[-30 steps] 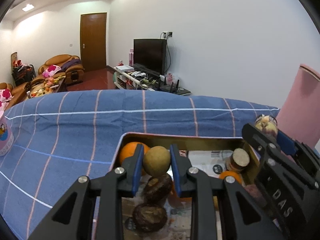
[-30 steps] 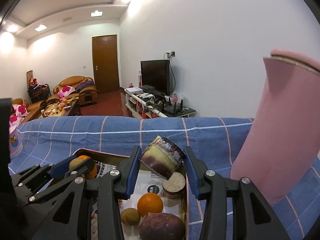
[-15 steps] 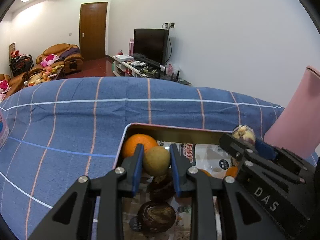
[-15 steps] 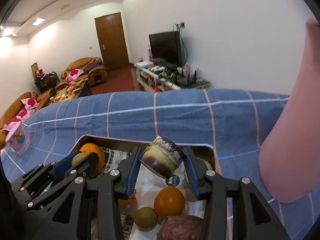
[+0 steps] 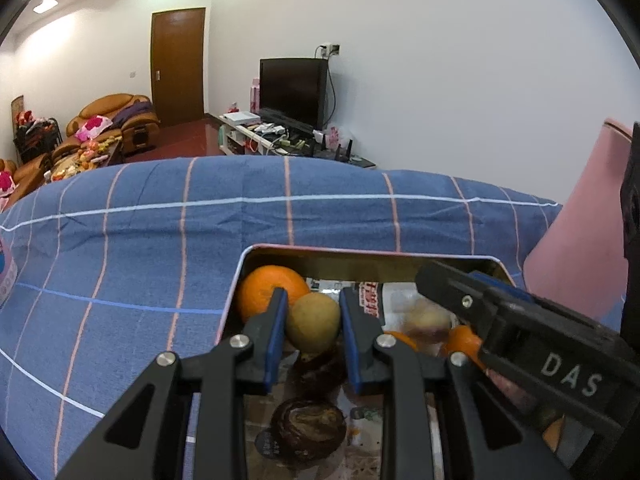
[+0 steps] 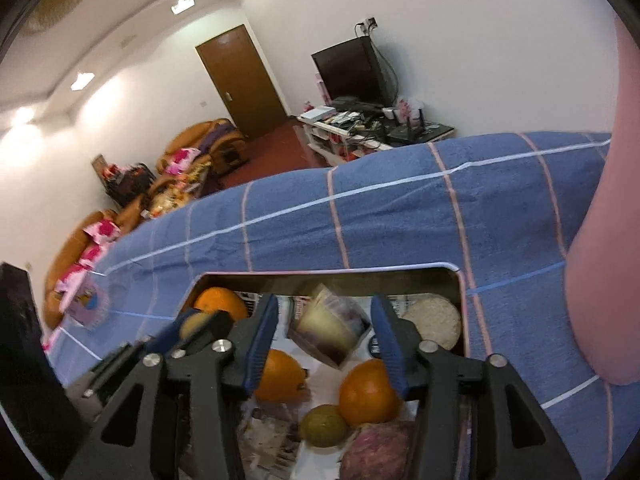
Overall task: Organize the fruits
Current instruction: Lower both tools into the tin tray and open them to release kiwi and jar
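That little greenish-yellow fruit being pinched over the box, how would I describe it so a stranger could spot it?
Start at the blue checked cloth, then find the open metal tin sunk in it. At the tin's near left, the left gripper clamps the greenish-yellow fruit, just right of a larger orange. It is the only fruit held between blue pads, dull olive rather than bright orange.

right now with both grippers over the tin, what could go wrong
1. The wrapped cake looks loose between the right gripper's spread fingers, so it may land on the oranges beneath.
2. The left gripper pinches a round yellow-green fruit that could slip.
3. Both grippers crowd the tin; they could bump.
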Motion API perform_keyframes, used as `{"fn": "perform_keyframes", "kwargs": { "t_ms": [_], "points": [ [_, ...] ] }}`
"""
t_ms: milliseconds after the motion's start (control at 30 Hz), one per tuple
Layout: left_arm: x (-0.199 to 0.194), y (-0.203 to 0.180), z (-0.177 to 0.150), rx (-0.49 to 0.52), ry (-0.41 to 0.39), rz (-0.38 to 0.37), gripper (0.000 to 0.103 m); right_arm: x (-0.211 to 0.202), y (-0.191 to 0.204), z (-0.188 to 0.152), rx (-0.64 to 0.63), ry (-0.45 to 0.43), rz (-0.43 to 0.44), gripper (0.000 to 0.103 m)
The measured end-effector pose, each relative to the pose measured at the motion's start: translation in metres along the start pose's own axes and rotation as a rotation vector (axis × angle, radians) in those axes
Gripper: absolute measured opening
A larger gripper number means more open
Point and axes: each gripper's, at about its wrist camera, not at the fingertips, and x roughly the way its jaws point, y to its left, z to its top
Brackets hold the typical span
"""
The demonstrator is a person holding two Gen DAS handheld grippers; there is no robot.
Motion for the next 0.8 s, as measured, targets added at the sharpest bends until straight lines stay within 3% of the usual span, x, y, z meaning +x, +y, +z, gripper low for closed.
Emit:
{"fn": "perform_keyframes", "kwargs": {
  "t_ms": [133, 267, 333, 400, 433, 500, 533, 667, 800],
  "points": [
    [0.003, 0.001, 0.002, -0.009, 0.01, 0.0, 0.027, -0.007, 0.003, -0.001, 0.001, -0.032, 0.055, 0.054],
    [0.003, 0.0, 0.002, 0.005, 0.012, 0.015, 0.032, -0.029, 0.01, -0.001, -0.022, -0.147, -0.004, 0.054],
    [0.004, -0.003, 0.002, 0.019, 0.015, 0.01, 0.045, -0.039, 0.01, -0.002, -0.025, -0.202, -0.082, 0.055],
    [0.005, -0.006, 0.002, 0.029, 0.025, 0.018, 0.073, -0.045, 0.006, -0.004, -0.018, -0.233, -0.127, 0.056],
    [0.002, -0.006, 0.001, 0.028, 0.012, 0.019, 0.079, -0.046, 0.003, -0.006, -0.007, -0.241, -0.141, 0.056],
    [0.0, -0.009, -0.001, 0.032, 0.012, 0.002, 0.1, -0.047, -0.003, -0.008, 0.026, -0.242, -0.153, 0.057],
    [0.002, -0.01, -0.002, 0.035, 0.032, -0.017, 0.102, -0.047, -0.007, -0.01, 0.05, -0.239, -0.158, 0.057],
    [0.005, -0.02, -0.006, 0.084, 0.054, 0.037, 0.103, -0.045, -0.014, -0.014, 0.077, -0.22, -0.174, 0.057],
    [0.003, -0.022, -0.007, 0.089, 0.056, 0.045, 0.103, -0.05, -0.019, -0.017, 0.092, -0.239, -0.189, 0.057]
  ]
}}
